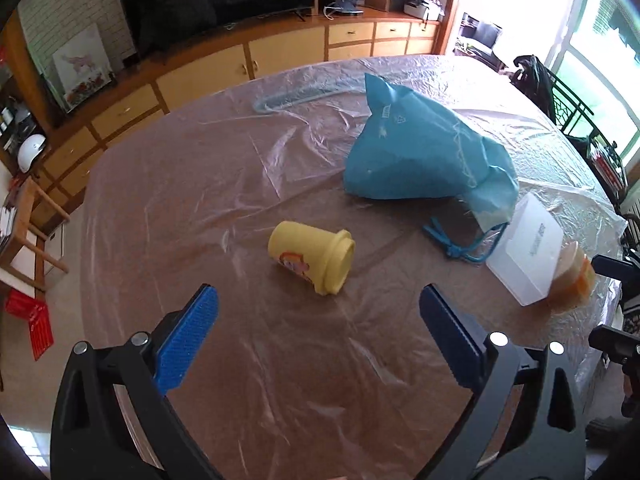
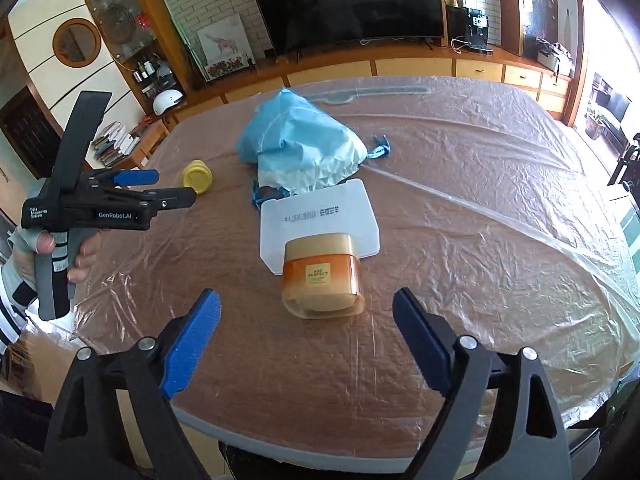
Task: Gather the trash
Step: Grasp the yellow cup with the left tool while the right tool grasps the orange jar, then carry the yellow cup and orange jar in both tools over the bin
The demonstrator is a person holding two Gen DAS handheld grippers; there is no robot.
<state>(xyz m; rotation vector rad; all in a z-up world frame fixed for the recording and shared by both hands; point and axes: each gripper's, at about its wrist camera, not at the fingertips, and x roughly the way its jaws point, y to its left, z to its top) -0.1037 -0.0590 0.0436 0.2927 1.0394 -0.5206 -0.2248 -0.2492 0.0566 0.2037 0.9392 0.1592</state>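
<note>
A yellow tub (image 1: 314, 256) lies on its side on the plastic-covered table (image 1: 240, 168), just ahead of my open, empty left gripper (image 1: 318, 300). A blue drawstring trash bag (image 1: 424, 152) lies beyond it to the right, mouth and cord toward a white flat box (image 1: 526, 248) and an orange jar (image 1: 572, 280). In the right wrist view the orange jar (image 2: 322, 276) lies just ahead of my open, empty right gripper (image 2: 306, 304), resting against the white box (image 2: 318, 222). The bag (image 2: 298, 144) and yellow tub (image 2: 196, 176) lie farther back. The left gripper (image 2: 154, 184) hovers at the left.
The table's near edge (image 2: 320, 444) is close under the right gripper. A wooden cabinet with a TV (image 2: 348, 0) runs along the far wall. A stool with books (image 2: 124, 144) stands left of the table. A dark chair (image 1: 560, 96) stands at the right.
</note>
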